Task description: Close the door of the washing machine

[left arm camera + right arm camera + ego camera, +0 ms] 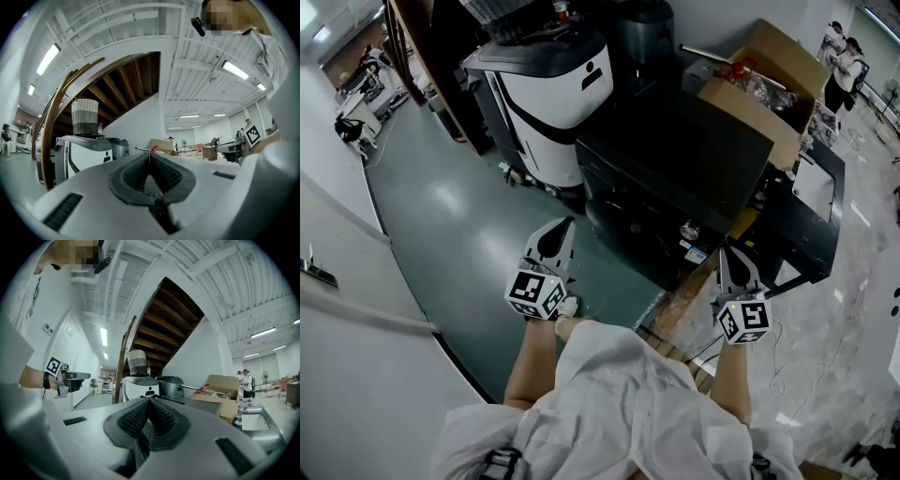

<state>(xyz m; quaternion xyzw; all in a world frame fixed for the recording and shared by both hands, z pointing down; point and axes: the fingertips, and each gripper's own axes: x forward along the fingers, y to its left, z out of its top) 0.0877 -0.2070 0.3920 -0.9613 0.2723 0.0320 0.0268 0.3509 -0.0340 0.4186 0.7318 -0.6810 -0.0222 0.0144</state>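
The black washing machine (675, 173) stands just ahead of the person, between a white-and-black machine (553, 94) and a cardboard box (769, 84). From here its front is dark and glossy. I see no door swung out from it, though I cannot tell whether the door sits latched.

This fits two stages: the door is already shut and the hands are clear of it, or the hands are poised short of a door I can't make out. What comes next hinges on that latch.

Both forearms reach forward from the body with the tools held level, pointing at the machine. The left gripper (562, 228) aims at its left front corner and the right gripper (726, 255) at its right front edge. Each has its jaws pressed together on nothing, and neither touches the machine.
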